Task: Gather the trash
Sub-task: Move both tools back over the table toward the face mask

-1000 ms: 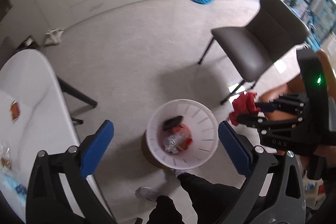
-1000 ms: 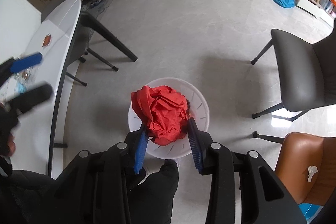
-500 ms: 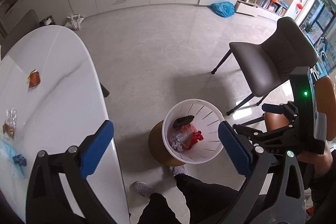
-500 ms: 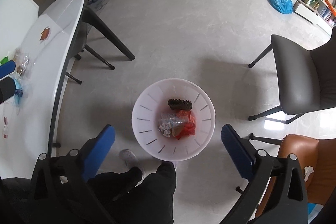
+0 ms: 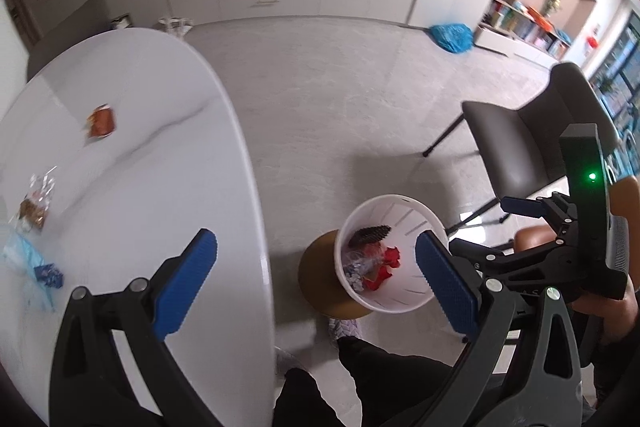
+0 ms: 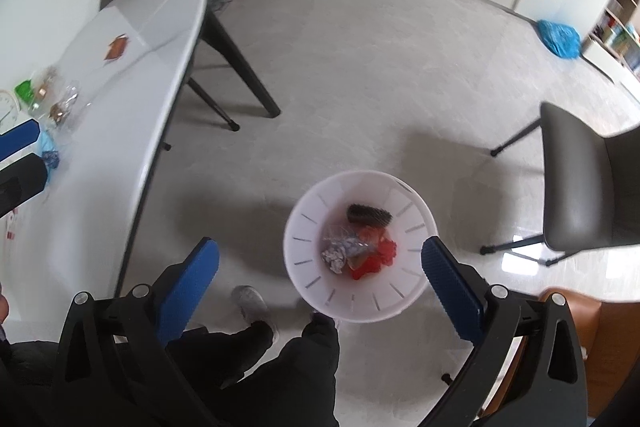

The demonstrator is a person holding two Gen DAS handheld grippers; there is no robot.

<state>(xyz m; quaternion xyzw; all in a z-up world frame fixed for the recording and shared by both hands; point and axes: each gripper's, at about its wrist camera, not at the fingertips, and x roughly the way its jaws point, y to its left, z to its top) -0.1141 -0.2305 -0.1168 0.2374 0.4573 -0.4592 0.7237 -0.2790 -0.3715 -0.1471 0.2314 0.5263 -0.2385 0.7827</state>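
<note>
A white slotted trash bin stands on the floor, also in the left wrist view. It holds a red crumpled wrapper, foil and a black item. My right gripper is open and empty above the bin. My left gripper is open and empty over the white table's edge. On the table lie an orange wrapper, a clear packet and blue wrappers.
A grey chair stands right of the bin, an orange chair nearer. A blue bag lies on the far floor. Cabinets line the back wall. The person's legs and shoes are below the grippers.
My right gripper opened and dropped the red wrapper into the bin. My left gripper swung left toward the table, so the table now fills its left side.
</note>
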